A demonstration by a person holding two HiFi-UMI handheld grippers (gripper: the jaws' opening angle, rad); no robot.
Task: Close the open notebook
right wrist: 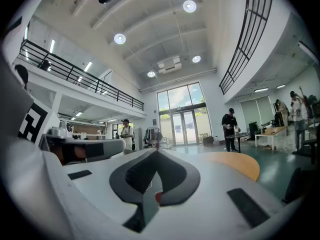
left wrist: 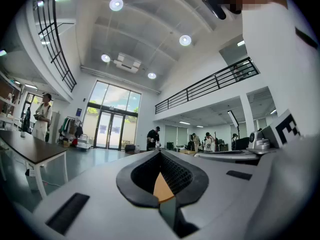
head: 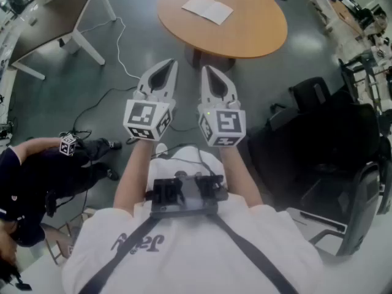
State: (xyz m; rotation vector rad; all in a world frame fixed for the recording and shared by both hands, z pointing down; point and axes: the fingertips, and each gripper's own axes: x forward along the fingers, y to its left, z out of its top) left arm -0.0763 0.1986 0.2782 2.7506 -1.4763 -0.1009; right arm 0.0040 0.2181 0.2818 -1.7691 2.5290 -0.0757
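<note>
At the lower left edge, a person in dark clothes [head: 37,170] was cut off by the frame. The left gripper [head: 170,64] and right gripper [head: 207,70] were held side by side mid-frame, both with jaws closed on nothing. Beyond them, at the top, the open notebook [head: 207,8] lay on the round table [head: 257,29], whose far rim was cropped. The dark chairs [head: 343,164] at right were hard to tell apart.

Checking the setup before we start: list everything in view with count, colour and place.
notebook: one, white, lying open on the round table
round table: one, orange-brown, ahead of the grippers
rectangular table: one, dark top with white legs, upper left
chairs: at least two, black, right side
bystander: one, dark clothes, lower left
left gripper: one, white, fingers shut, empty
right gripper: one, white, fingers shut, empty, beside the left
</note>
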